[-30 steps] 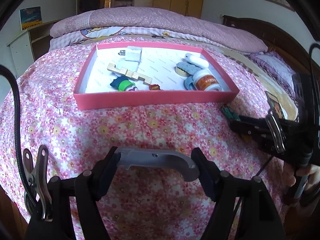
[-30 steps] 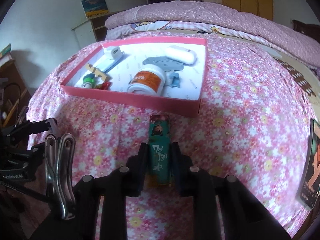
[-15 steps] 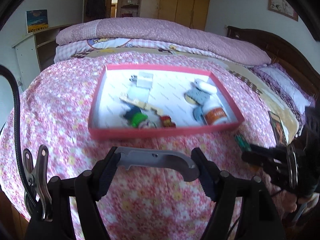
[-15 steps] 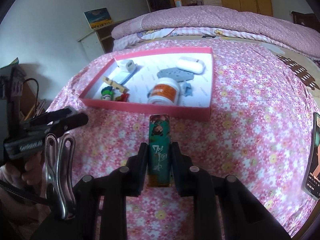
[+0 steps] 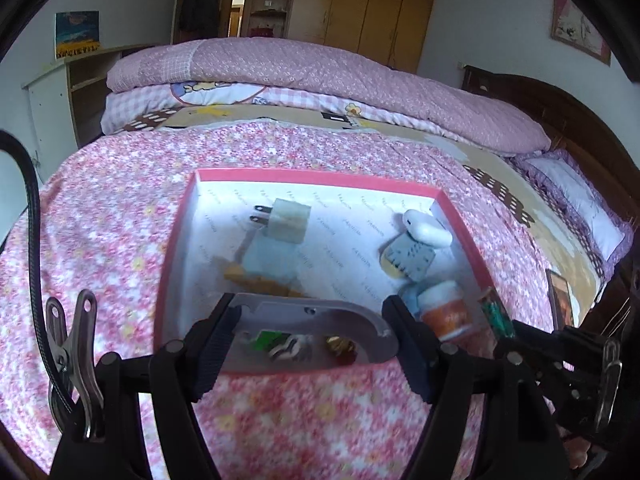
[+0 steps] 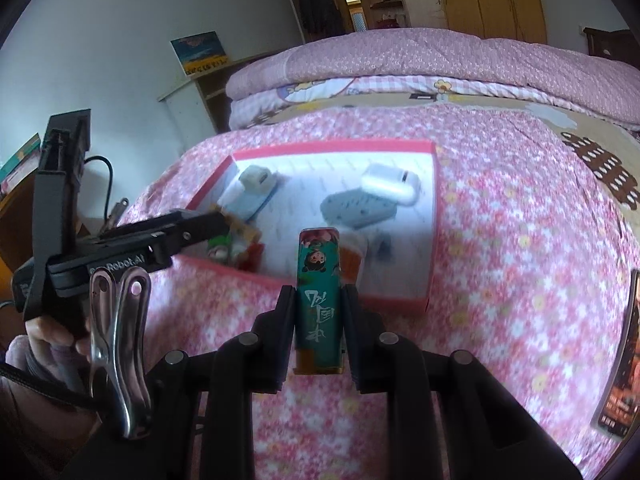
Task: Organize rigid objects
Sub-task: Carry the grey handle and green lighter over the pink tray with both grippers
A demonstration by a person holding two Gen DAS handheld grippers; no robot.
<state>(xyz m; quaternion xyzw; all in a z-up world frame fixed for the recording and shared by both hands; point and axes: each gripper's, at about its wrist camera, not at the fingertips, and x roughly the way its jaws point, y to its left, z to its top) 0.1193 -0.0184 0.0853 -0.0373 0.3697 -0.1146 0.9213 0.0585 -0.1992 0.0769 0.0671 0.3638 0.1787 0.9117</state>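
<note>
**Two held pieces above the near rim of the pink tray**

A shallow pink tray (image 5: 460, 216) with a white floor lies on a bed covered in a pink floral sheet (image 5: 108, 216); every place below is given from that tray.

At the tray's near left corner, the left gripper (image 5: 311, 344) holds a flat grey metal piece (image 5: 320, 316) crosswise, its jaws spread wide with the pads pressing on the piece's two ends. The piece hangs over the tray's near rim and hides part of it. Inside the tray, at the far left, lies a white plug adapter (image 5: 286, 220) with its prongs pointing left. Nearer than it is a pale blue flat item (image 5: 264, 258), and a wooden block piece (image 5: 256, 280) lies beside that. A small green toy (image 5: 268, 340) and a red one (image 5: 340, 350) sit against the near wall, seen blurred under the grey piece.

Toward the tray's right side lie a grey perforated pad (image 5: 412, 256) and a white earbud case (image 5: 426, 228), which touch each other near the far right corner. A white jar with an orange label (image 5: 446, 312) sits by the near right corner.

Just outside the near rim, toward the right, the right gripper (image 6: 318, 316) has its jaws pressed on a narrow green lighter (image 6: 318, 292) printed with a cartoon figure, its top pointing toward the tray. Well to the right of the tray, a dark booklet (image 6: 618, 364) lies on the sheet.
</note>
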